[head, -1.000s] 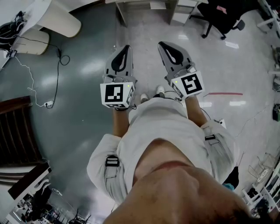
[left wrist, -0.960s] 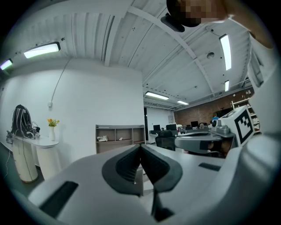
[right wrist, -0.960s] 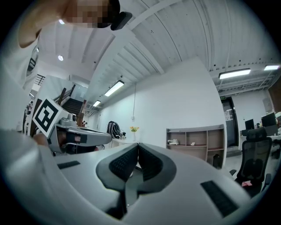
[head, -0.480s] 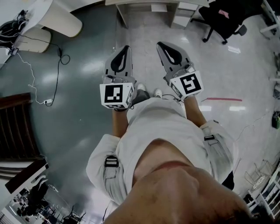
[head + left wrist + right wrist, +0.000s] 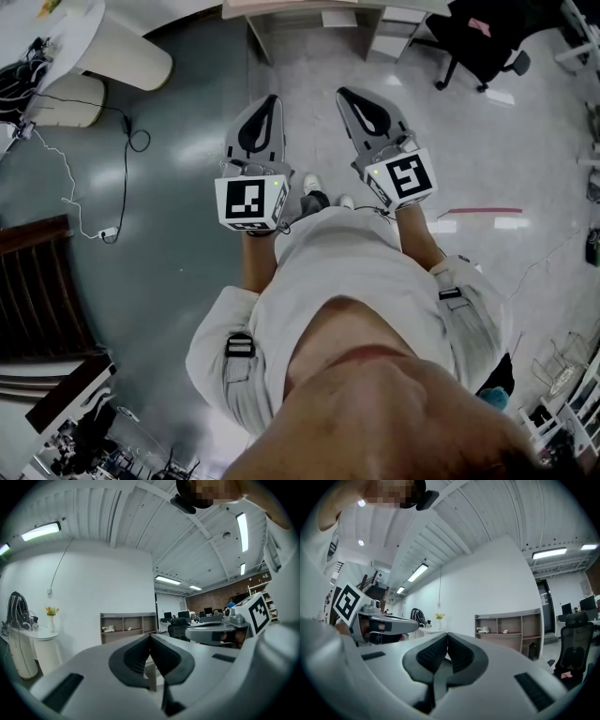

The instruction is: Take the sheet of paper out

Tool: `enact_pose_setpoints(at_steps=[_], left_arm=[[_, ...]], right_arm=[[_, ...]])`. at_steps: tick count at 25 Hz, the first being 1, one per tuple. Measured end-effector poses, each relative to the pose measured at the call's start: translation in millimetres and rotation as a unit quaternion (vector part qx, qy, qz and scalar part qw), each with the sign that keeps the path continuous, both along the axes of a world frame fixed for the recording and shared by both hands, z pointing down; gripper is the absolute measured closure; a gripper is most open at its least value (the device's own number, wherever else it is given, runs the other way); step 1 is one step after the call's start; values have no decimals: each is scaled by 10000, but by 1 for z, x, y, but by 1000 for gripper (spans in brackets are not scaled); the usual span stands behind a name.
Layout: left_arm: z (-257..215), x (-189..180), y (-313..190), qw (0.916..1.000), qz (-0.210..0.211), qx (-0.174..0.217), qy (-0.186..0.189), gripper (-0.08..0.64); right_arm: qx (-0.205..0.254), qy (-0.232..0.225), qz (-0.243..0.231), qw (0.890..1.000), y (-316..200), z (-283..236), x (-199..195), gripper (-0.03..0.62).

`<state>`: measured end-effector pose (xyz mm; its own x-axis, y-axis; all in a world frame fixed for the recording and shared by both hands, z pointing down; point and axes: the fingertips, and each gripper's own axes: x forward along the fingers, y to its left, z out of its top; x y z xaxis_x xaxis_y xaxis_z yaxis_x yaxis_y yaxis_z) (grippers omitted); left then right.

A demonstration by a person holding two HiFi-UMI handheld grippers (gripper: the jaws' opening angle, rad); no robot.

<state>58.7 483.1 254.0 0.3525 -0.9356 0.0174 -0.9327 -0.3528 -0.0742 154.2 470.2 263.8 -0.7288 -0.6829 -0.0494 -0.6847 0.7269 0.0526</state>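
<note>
The location is an open-plan office with a workshop character. Indicators: a black swivel office chair (image 5: 478, 37) near a desk (image 5: 309, 11), rows of monitors (image 5: 207, 611) before a brick wall (image 5: 225, 594), an open shelf unit (image 5: 126, 626) against a white wall (image 5: 108, 578), and strip lights (image 5: 41, 530) on a ribbed ceiling (image 5: 140, 522). A glossy floor (image 5: 178, 262) carries a loose cable to a power strip (image 5: 105, 232), and a rounded white counter (image 5: 21, 651) holds a vase of flowers (image 5: 50, 620)
</note>
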Motion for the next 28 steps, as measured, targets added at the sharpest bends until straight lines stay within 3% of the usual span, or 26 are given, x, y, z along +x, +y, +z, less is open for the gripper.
enact_pose_setpoints(at_steps=[15, 28], left_arm=[[7, -89, -65, 9998, 105, -22, 146, 549], [13, -98, -115, 9995, 226, -131, 156, 549]], right_arm=[[-21, 196, 238, 9995, -60, 3, -81, 571], [-226, 218, 364, 9988, -109, 12, -90, 571]])
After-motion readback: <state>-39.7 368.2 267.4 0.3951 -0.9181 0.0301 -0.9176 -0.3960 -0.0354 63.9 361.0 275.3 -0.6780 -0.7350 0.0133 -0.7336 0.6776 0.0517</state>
